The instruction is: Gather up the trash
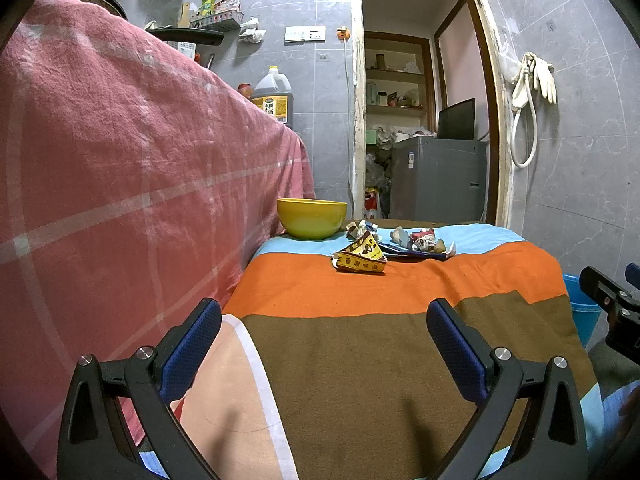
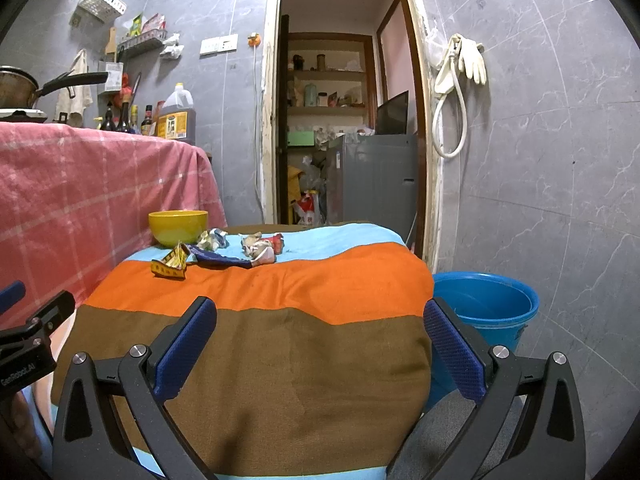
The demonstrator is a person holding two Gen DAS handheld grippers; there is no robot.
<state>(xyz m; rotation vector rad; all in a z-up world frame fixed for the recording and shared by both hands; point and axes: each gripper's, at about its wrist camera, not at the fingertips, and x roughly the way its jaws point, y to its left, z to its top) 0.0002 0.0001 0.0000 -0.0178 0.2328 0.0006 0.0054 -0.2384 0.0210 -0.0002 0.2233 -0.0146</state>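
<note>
Both my claws, left (image 1: 324, 320) and right (image 2: 320, 318), gape wide and empty; next I reach to the wrappers (image 2: 218, 250), then the bucket (image 2: 486, 306).

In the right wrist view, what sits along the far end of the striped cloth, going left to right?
Yellow plastic bowl → yellow folded paper packet → dark blue flattened wrapper → red-and-white crumpled wrapper → round blue plastic bucket, beside the table.

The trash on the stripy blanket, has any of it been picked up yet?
Not that I can see. The yellow wrapper, the dark blue wrapper and the crumpled scraps lie beside the yellow bowl. Both the left gripper and the right gripper are open and hold nothing. The blue bucket looks empty, though its bottom is hidden. Everything is left to do.
</note>
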